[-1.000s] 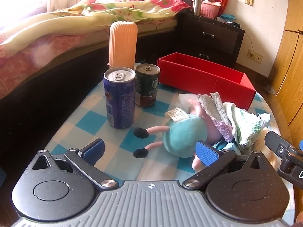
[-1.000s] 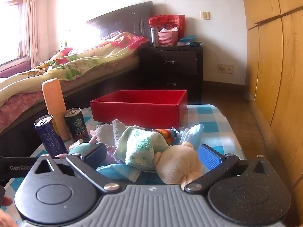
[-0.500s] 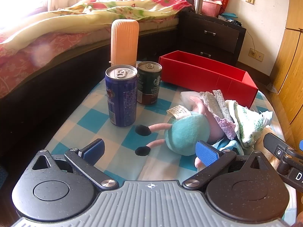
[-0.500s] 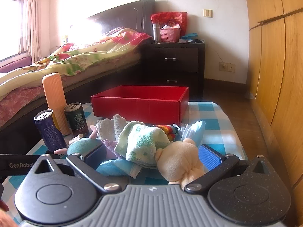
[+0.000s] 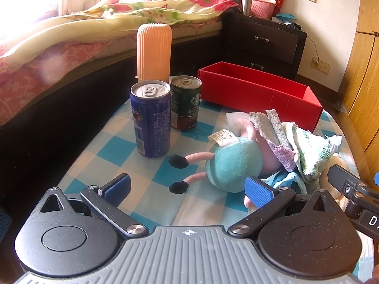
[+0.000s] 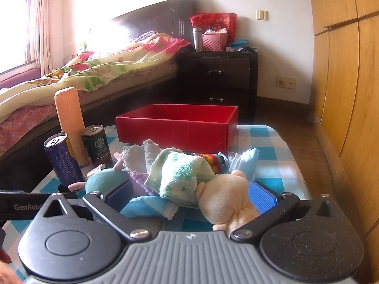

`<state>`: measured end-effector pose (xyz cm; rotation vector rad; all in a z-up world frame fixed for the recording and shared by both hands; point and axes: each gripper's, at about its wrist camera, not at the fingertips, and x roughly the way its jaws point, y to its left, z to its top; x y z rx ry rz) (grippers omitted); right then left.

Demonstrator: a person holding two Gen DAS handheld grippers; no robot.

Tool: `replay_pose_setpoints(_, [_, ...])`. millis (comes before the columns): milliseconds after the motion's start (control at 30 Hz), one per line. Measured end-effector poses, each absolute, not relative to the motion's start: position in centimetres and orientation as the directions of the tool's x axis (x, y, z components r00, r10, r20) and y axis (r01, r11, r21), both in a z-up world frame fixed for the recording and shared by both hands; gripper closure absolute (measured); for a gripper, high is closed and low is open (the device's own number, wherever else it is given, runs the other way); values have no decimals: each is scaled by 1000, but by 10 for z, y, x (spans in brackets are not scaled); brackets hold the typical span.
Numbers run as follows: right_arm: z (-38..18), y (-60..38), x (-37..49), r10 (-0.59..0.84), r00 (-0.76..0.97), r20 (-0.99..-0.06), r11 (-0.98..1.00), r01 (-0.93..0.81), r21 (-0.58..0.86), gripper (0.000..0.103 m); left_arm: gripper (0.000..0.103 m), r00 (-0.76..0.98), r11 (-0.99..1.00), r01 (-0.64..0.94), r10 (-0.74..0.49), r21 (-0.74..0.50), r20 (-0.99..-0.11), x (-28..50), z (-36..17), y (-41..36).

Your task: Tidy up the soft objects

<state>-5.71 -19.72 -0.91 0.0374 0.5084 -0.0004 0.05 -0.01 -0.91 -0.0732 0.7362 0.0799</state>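
Observation:
A heap of soft things lies on the checked table: a teal plush toy (image 5: 234, 163) with pink legs, a green-white towel (image 5: 310, 151), a purple cloth (image 5: 281, 156) and a cream plush (image 6: 225, 198). An open red box (image 5: 258, 92) stands behind the heap. My left gripper (image 5: 187, 189) is open, just in front of the teal plush's feet. My right gripper (image 6: 189, 195) is open, its jaws on either side of the cream plush and the towel (image 6: 180, 175). The teal plush (image 6: 104, 182) lies by its left finger.
A blue can (image 5: 151, 120), a green Starbucks can (image 5: 186, 103) and a tall peach ribbed container (image 5: 154, 52) stand left of the heap. A bed (image 5: 71, 35) runs along the left, a dark nightstand (image 5: 263, 45) behind. Wooden wardrobe doors (image 6: 343, 94) are at the right.
Both grippers have drawn back a little and risen, so the table objects sit slightly farther off. Nothing was taken hold of or moved.

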Motion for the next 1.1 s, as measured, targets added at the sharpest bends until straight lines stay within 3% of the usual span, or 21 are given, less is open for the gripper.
replay_pose_setpoints(1100, [-12,-195,-55,32,858,-512,999,-7,50,18,5,725,994,-104,57,-27,-686,0,-11,-2])
